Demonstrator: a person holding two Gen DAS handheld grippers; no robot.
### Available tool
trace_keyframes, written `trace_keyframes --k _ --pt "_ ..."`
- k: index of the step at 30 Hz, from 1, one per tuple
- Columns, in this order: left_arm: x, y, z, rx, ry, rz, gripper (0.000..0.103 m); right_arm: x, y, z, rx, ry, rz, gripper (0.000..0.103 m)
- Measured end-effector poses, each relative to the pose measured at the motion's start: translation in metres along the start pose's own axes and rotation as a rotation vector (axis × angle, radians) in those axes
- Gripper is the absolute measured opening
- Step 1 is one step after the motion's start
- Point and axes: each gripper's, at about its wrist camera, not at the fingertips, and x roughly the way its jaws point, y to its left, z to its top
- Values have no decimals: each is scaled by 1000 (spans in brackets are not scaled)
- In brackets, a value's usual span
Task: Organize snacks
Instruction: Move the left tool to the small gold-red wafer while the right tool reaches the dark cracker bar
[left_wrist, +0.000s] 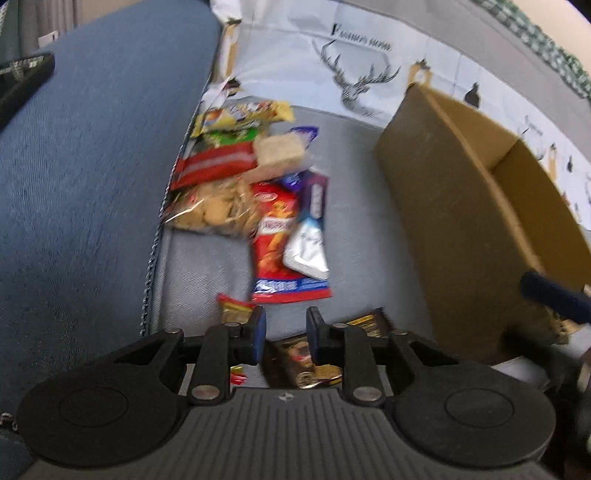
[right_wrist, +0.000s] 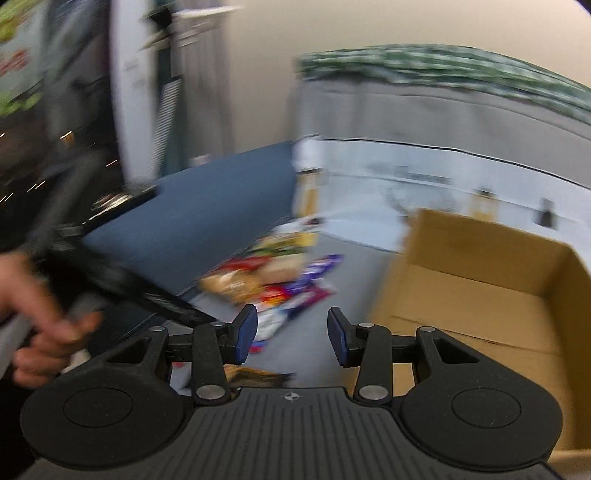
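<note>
A pile of snack packets lies on a grey sofa seat (left_wrist: 369, 229): a red chip bag (left_wrist: 275, 236), a white pouch (left_wrist: 308, 247), a clear bag of biscuits (left_wrist: 214, 208), a red-striped packet (left_wrist: 218, 164), a yellow bag (left_wrist: 243, 112). My left gripper (left_wrist: 286, 334) is open and empty, low over a dark gold packet (left_wrist: 306, 363). An open cardboard box (left_wrist: 480, 206) stands to the right. My right gripper (right_wrist: 291, 332) is open and empty, between the blurred snack pile (right_wrist: 277, 284) and the box (right_wrist: 480, 288).
A blue cushion (left_wrist: 92, 166) borders the snacks on the left. A white deer-print cover (left_wrist: 351, 70) lines the sofa back. A person's hand (right_wrist: 40, 321) holds the left gripper in the right wrist view. The right wrist view is motion-blurred.
</note>
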Motion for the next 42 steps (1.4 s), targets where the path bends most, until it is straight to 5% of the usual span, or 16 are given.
trace_keyframes --k 4,7,9,17,19,21,25,31,36,37,40,41,42 --pt "9 11 3 -48 39 8 29 25 31 -10 -109 50 99 54" --pt "20 15 0 -60 89 19 44 43 43 -16 -146 110 105 60" --pt "22 11 -1 -31 83 44 47 53 48 -21 -161 124 108 75" --pt "29 6 -7 32 92 102 49 97 52 -49 -229 251 93 80" --pt "31 6 -6 27 93 93 45 104 54 -57 -261 274 79 80" --pt "30 6 -4 22 92 95 24 104 58 -61 -301 266 67 81" --pt "29 6 -3 17 85 100 20 104 55 -62 -295 266 62 80" --pt "26 7 1 -9 54 98 17 104 59 -63 -347 240 58 53" --pt "25 8 2 -23 40 96 17 94 66 -60 -357 220 82 8" --pt "25 8 2 -25 39 94 17 92 66 -58 -329 225 105 7" --pt "23 9 2 -31 30 94 17 86 69 -54 -266 216 170 7" --pt "22 9 2 -32 27 95 17 83 71 -54 -286 184 148 17" --pt "22 9 2 -34 25 96 17 82 72 -53 -304 157 114 45"
